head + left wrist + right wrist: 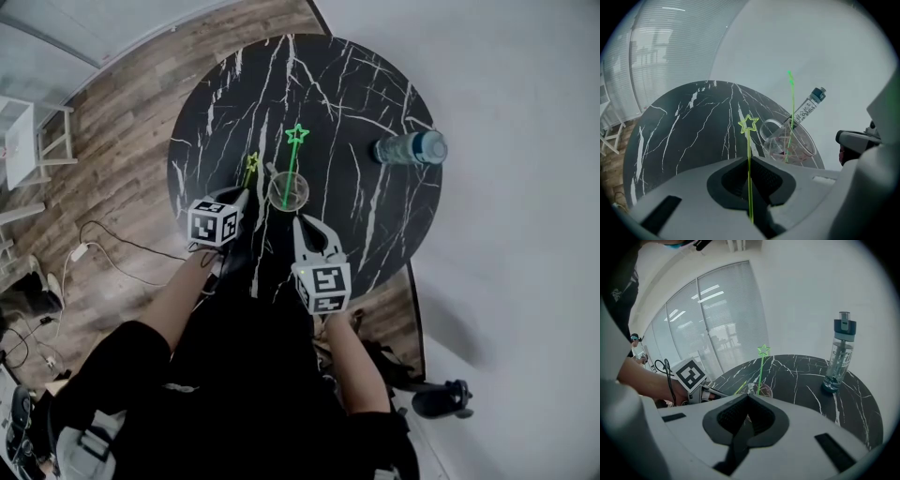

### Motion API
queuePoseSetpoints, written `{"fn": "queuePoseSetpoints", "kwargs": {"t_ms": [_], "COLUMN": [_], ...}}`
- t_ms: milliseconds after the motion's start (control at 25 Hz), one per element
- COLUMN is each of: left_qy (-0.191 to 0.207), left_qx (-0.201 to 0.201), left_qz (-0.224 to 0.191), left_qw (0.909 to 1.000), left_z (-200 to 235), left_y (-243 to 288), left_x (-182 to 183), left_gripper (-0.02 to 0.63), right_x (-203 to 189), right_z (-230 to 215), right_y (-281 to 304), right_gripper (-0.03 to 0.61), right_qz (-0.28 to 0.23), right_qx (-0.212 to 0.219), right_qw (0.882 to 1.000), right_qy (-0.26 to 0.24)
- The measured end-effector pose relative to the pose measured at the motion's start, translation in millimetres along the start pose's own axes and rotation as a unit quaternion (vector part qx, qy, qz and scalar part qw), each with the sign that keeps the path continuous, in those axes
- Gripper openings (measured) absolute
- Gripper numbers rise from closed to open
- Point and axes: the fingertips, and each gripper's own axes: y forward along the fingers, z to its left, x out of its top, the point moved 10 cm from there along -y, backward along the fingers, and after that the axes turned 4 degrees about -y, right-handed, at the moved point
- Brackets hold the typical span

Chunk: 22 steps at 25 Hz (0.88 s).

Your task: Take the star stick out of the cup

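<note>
The head view looks steeply down from above the person (234, 394) onto the whole table (225, 122). The left gripper view sits low at the near edge and faces across to the wall (811, 42), with the yellow stick (749, 145) right before its lens. The right gripper view faces across toward the windows (717, 319). All three share the cup (288, 190) and the bottle (410, 148).

"How do my grippers stand?"

"Your left gripper (246, 194) has its jaws closed on a stick (749, 140). Your right gripper (300, 223) has its jaws together, with nothing between them."

"And my arms?"

"Your left forearm (178, 295) and right forearm (349, 361) reach forward, with the grippers side by side."
</note>
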Motion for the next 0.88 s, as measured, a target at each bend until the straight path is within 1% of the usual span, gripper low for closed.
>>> {"fn": "queuePoseSetpoints", "kwargs": {"t_ms": [560, 760, 880], "left_qy": [0.001, -0.006, -0.001], "left_qx": [0.028, 0.032, 0.035], "left_qz": [0.006, -0.008, -0.011], "left_qw": [0.9996, 0.9994, 0.9993], "left_z": [-4.6, -8.4, -13.0], "left_y": [6.8, 4.9, 1.9], "left_x": [-4.6, -6.4, -6.6], "left_gripper": [0.015, 0.017, 0.029], "right_x": [-4.3, -9.5, -13.2], "right_z": [-9.8, -13.7, -17.4], "right_y": [-2.2, -7.5, -11.4], "right_gripper": [-0.005, -0.005, -0.005], "right_qz": [-0.001, 0.002, 0.001], "right_qx": [0.003, 0.007, 0.013], "right_qw": [1.0, 1.0, 1.0], "right_qy": [0.002, 0.003, 0.002]}}
